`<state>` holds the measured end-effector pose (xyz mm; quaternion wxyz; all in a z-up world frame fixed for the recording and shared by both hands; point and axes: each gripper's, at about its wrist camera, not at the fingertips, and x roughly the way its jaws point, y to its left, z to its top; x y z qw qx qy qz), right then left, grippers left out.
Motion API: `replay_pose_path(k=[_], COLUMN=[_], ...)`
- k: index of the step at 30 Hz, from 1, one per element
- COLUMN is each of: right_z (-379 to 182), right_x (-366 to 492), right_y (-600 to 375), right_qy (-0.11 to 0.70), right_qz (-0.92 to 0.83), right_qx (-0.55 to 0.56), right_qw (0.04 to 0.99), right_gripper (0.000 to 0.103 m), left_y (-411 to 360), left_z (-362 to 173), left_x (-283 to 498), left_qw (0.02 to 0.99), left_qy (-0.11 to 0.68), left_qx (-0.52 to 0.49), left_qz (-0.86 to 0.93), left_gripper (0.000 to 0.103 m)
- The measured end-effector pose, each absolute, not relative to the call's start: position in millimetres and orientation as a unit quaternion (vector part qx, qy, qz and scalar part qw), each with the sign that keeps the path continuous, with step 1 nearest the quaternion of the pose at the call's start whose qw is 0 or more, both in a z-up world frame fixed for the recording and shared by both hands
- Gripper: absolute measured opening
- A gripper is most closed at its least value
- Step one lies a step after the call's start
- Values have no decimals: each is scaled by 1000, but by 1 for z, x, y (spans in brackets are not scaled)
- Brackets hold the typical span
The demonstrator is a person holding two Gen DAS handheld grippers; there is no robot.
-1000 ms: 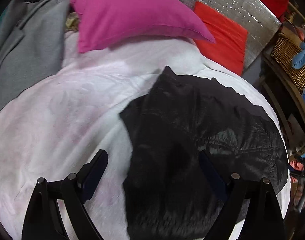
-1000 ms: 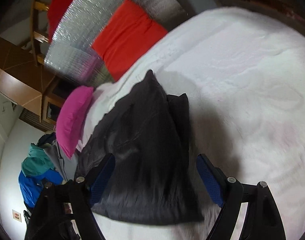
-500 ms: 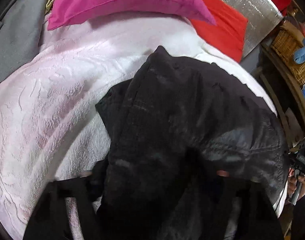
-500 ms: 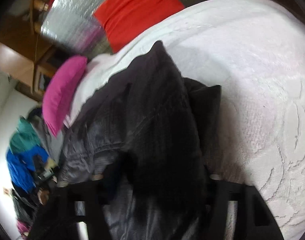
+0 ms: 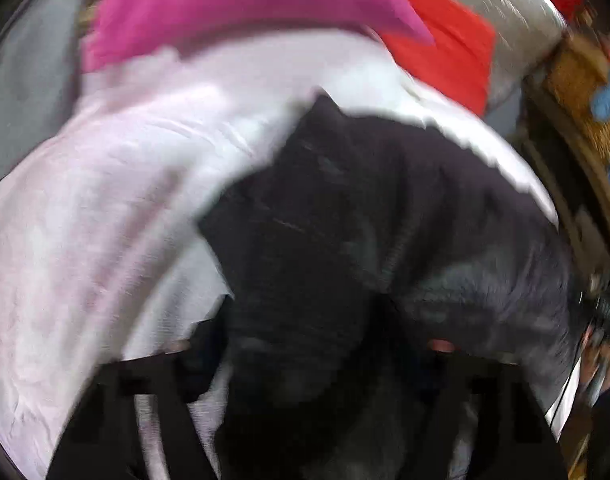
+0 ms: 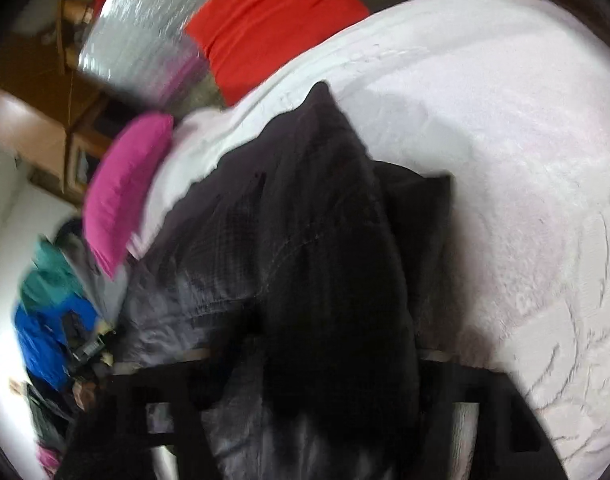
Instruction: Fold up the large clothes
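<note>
A black jacket (image 5: 345, 220) lies partly folded on a white bedspread (image 5: 105, 200); it also shows in the right wrist view (image 6: 305, 220). My left gripper (image 5: 309, 360) is low over the jacket's near end, its fingers wide apart with black cloth bunched between them. My right gripper (image 6: 317, 364) is at the same near end from the other side, fingers also wide apart astride the cloth. Both views are blurred and the fingertips are mostly hidden by the dark cloth.
A pink pillow (image 5: 233, 4) and a red cushion (image 5: 445, 52) lie at the head of the bed by a silver padded headboard (image 6: 137, 36). A grey garment (image 5: 21, 80) lies at the left. A wicker basket (image 5: 585, 92) stands at the right. Blue and teal clothes (image 6: 49, 312) are piled beside the bed.
Both grippers have come down from above the bed onto the jacket's near end. The cloth now fills the space between the fingers and is bunched up toward the cameras.
</note>
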<state>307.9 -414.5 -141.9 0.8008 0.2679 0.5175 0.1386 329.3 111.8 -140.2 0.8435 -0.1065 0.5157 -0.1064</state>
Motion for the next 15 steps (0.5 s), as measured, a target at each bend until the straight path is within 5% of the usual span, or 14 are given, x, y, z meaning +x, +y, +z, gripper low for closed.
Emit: replay_pose_path(k=[2, 4, 11, 15], right_z=[-124, -99, 0, 4], right_x=[309, 309, 269, 202], right_y=[-405, -396, -372, -384], right_qy=[524, 521, 468, 457], right_qz=[137, 136, 153, 156], right_qx=[234, 205, 150, 159], right_qw=[808, 817, 857, 861], right_gripper=[27, 22, 21, 21], left_y=[107, 99, 87, 87], left_z=[-131, -117, -31, -12], left_x=[330, 333, 294, 224], left_qw=[842, 847, 888, 900], left_qy=[518, 516, 446, 417], left_qx=[-106, -87, -63, -55], left_qz=[-106, -91, -98, -116], left_gripper=[27, 21, 18, 19])
